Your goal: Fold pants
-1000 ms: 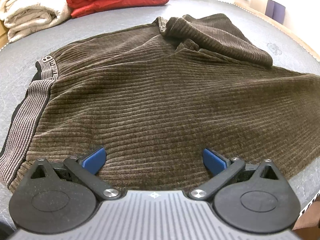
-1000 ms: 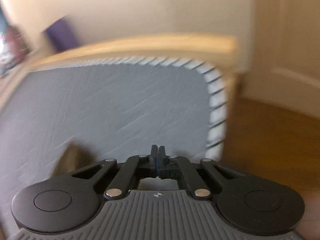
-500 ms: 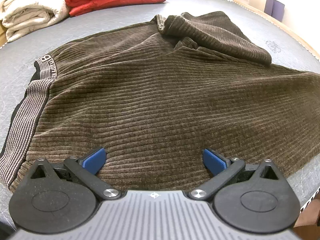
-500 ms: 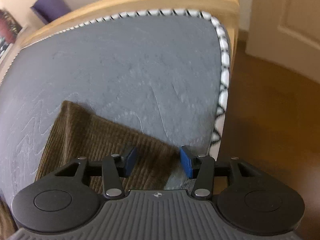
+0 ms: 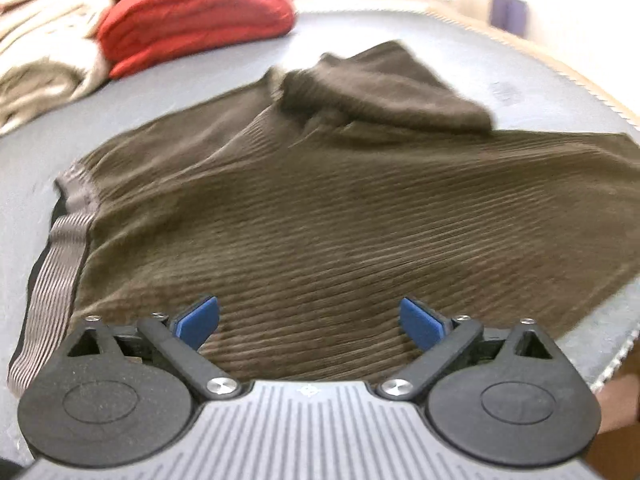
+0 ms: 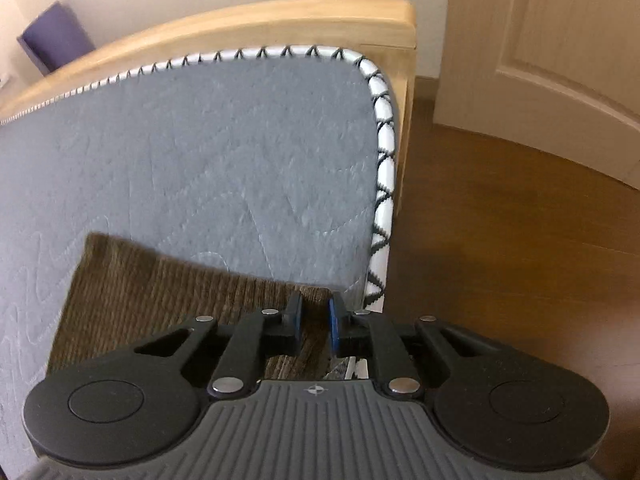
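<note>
Pinching the pants (image 6: 168,292) hem corner, right gripper (image 6: 314,318) nearly closed.

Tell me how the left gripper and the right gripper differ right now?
The left gripper has its blue-padded fingers spread wide, while the right gripper has its fingers nearly together.

The left gripper sits over the broad middle of the brown corduroy pants, gripping nothing; the right gripper straddles a corner of the pants near the edge of the grey mattress.

Both share the same black build and blue pads.
</note>
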`<act>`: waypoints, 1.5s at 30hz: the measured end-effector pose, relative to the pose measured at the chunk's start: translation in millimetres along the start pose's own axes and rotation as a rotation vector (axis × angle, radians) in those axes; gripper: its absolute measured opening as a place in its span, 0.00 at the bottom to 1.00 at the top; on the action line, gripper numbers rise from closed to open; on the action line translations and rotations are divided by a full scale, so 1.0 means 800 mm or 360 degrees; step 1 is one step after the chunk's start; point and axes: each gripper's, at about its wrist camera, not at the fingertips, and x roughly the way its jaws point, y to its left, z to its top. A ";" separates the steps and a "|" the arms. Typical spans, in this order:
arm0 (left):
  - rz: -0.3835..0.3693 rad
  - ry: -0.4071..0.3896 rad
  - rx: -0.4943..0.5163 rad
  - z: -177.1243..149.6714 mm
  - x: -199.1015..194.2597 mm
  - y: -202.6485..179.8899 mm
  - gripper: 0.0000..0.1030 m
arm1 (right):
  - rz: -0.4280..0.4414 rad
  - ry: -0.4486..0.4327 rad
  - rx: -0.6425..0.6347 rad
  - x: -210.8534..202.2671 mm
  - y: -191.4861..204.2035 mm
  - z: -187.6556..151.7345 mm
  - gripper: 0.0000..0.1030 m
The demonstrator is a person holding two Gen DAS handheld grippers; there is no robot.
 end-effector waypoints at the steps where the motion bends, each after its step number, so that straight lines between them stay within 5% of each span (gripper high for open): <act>1: -0.0023 -0.0006 0.0015 0.000 -0.002 -0.003 0.93 | 0.0015 -0.0011 0.0006 -0.002 0.003 0.001 0.15; 5: -0.0084 0.0141 0.0046 -0.009 0.017 -0.007 0.79 | 0.0015 -0.0192 -0.0106 -0.031 0.028 0.000 0.20; 6: -0.0094 0.0135 0.0028 -0.008 0.017 -0.005 0.79 | 0.0015 -0.0253 -0.0153 -0.041 0.037 -0.001 0.20; 8: -0.0119 0.0125 0.0002 -0.002 0.013 -0.001 0.60 | 0.0070 -0.0356 -0.0220 -0.059 0.057 -0.004 0.23; 10: -0.0126 0.0073 -0.0025 0.002 0.006 0.003 0.56 | 0.0170 -0.0391 -0.0248 -0.071 0.074 -0.006 0.25; 15: -0.0050 0.0002 -0.0105 0.007 0.005 0.016 0.48 | 0.0634 -0.0313 -0.0392 -0.099 0.148 -0.034 0.26; 18: -0.0010 0.0111 -0.0147 0.002 0.024 0.025 0.47 | 0.0823 -0.0301 -0.0603 -0.120 0.205 -0.064 0.26; 24: -0.0049 0.0087 -0.0115 -0.001 0.028 0.028 0.49 | 0.1180 -0.0163 -0.0955 -0.142 0.314 -0.132 0.26; 32: -0.0074 0.0070 -0.0083 -0.004 0.031 0.022 0.57 | 0.1289 0.0035 -0.1207 -0.127 0.447 -0.224 0.26; 45: -0.0119 0.0056 -0.0136 0.000 0.037 0.025 0.66 | 0.1182 0.0297 -0.1235 -0.067 0.539 -0.310 0.35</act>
